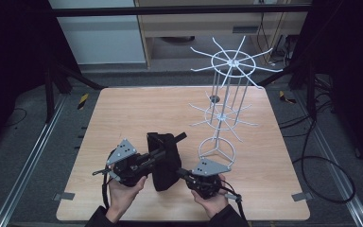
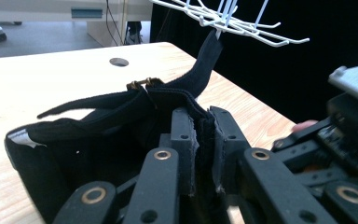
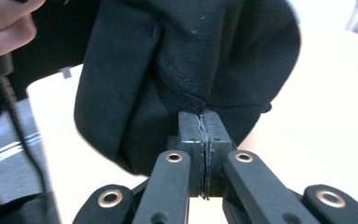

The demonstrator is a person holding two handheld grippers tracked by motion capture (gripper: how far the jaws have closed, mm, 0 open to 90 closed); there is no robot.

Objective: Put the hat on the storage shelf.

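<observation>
Black cloth filled the space between the two grippers: a black cap (image 1: 164, 161) stood on edge on the wooden table (image 1: 123, 113), held from both sides. The left gripper (image 1: 163, 152) reached in from the cap's left, and in the left gripper view its jaws were closed on a fold of the cap's (image 2: 98, 121) back band, the cloth squeezed between the two pads. Just ahead of those jaws lay the brass buckle (image 2: 140, 83) of the adjusting strap (image 2: 204, 65), whose loose end rose up and away from the gripper. A white label (image 2: 21, 136) showed on the cap's inside, to the left of the jaws.

The right gripper (image 1: 183, 173) came in from the cap's right, low on it. In the right gripper view its jaws were pressed together with only a thin edge of the cap's (image 3: 186, 60) cloth pinched between them, the rest of the crown bulging above and beyond the pads. A hand (image 3: 7, 23) and a trailing cable showed at the upper left of that view.

Both hands (image 1: 123, 191) came in from the near edge of the table, each wrapped around its gripper. Beyond the right gripper, and farther off than the cap, stood a white wire rack (image 1: 224, 104) with spoke hooks in two tiers on a ring base; its upper hooks (image 2: 233, 21) hung above and ahead of the left gripper.
</observation>
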